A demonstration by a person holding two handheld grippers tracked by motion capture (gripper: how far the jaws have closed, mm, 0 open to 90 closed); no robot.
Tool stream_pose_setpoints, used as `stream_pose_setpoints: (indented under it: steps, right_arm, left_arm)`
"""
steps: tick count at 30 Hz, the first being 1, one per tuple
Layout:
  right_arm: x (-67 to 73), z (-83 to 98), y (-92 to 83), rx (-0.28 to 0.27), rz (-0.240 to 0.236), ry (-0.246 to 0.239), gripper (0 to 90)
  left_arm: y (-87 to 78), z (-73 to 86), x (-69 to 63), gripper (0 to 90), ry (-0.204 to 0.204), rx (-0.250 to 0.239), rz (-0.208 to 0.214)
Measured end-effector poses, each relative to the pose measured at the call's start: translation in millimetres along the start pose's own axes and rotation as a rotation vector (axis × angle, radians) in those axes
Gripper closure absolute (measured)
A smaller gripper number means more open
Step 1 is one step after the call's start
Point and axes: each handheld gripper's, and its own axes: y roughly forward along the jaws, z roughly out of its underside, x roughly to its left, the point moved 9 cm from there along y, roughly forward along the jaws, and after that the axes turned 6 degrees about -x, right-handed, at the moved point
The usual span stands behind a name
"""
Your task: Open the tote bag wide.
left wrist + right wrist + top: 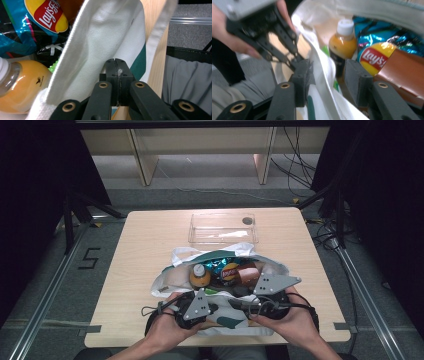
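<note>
With the tote bag [220, 285] sitting on the near half of the tabletop [145, 250], we're working its near rim. Our left tool [116, 62] is pressed together, pinching the white canvas edge. Our right tool [327, 72] is spread, straddling that rim just to the right, not gripping yet. Inside we see a juice bottle [200, 276] and a chip bag [229, 269]. To do this well, we'd close the right tool on fabric alone and pull evenly.
</note>
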Motion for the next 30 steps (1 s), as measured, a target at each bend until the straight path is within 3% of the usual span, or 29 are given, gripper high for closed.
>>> stream_pose_setpoints:
  steps: [1,5,9,15,19,24,26,30]
  right_arm:
    - [0.0,0.0,0.0,0.0,0.0,0.0,62.8]
    - [-1.5,9.9,3.4,0.084,0.011,-0.036,79.1]
    - [-1.1,8.2,0.6,0.079,0.015,-0.055,86.4]
    - [9.8,1.9,-5.6,0.055,-0.004,-0.107,87.4]
    - [12.1,1.2,-7.7,0.054,-0.02,-0.112,87.5]
    - [16.3,17.3,-1.6,0.126,-0.098,-0.129,87.6]
    - [13.8,23.7,1.3,0.15,-0.103,-0.112,87.6]
    - [8.7,34.2,6.1,0.178,-0.101,-0.09,87.6]
  left_arm:
    - [0.7,1.0,0.5,89.3,-0.001,0.011,0.008]
    - [5.3,1.5,3.3,89.3,-0.004,-0.002,-0.014]
    - [5.2,2.5,5.0,89.4,-0.02,0.002,-0.022]
    - [4.9,3.1,7.6,89.3,-0.028,-0.01,-0.045]
    - [5.6,3.8,8.2,89.2,-0.031,0.0,-0.04]
    - [8.4,6.4,9.5,89.1,-0.047,0.003,-0.04]
    - [7.0,6.7,8.9,88.7,-0.041,0.015,-0.031]
    - [-3.8,1.5,4.0,86.9,-0.021,-0.007,-0.007]
